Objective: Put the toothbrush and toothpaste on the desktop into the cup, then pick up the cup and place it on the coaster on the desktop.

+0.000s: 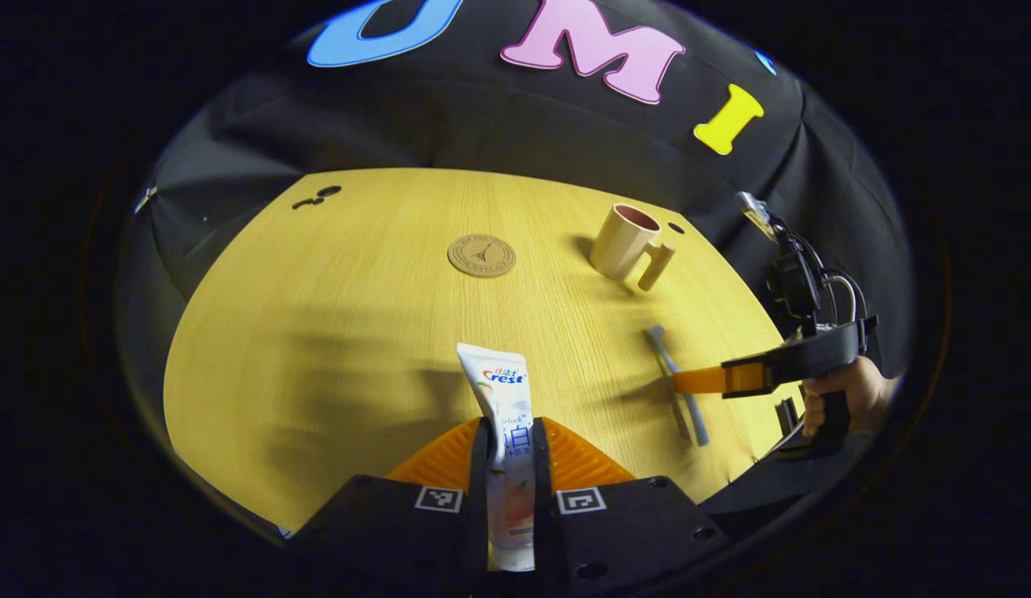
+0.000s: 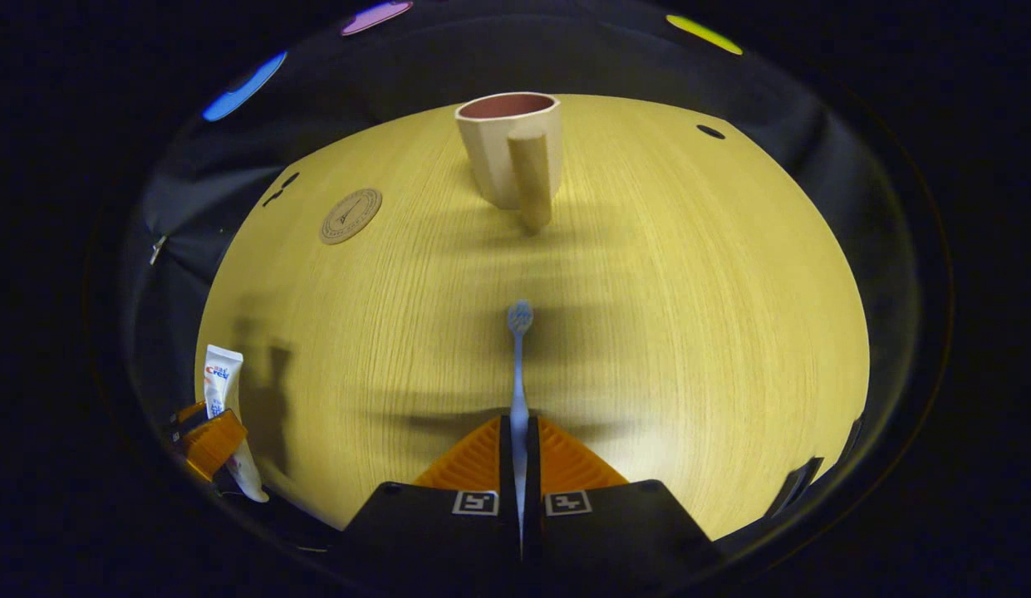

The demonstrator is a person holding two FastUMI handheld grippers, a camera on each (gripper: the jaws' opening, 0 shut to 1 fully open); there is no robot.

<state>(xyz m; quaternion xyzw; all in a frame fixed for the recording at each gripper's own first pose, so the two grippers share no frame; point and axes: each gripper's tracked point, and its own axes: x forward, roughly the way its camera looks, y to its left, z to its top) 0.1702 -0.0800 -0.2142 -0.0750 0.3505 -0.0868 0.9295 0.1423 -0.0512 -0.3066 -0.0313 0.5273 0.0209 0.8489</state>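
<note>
A white toothpaste tube (image 1: 505,399) points forward with my left gripper (image 1: 512,428) shut on its lower half. A blue-grey toothbrush (image 2: 519,357) runs straight ahead, bristle head far, and my right gripper (image 2: 519,428) is shut on its handle. The left gripper view shows the toothbrush (image 1: 679,390) low over the table at the right, with the right gripper (image 1: 699,379) across its middle. A beige cup (image 2: 508,145) with a handle stands upright beyond the toothbrush; the cup (image 1: 625,242) is at the far right. The round brown coaster (image 1: 482,255) lies left of it.
The wooden table (image 1: 316,332) has dark cable holes near its far edge (image 2: 710,131). A hand (image 1: 851,394) holds the right gripper at the table's right edge. The left gripper (image 2: 209,442) with the toothpaste tube (image 2: 220,378) sits at the lower left of the right gripper view.
</note>
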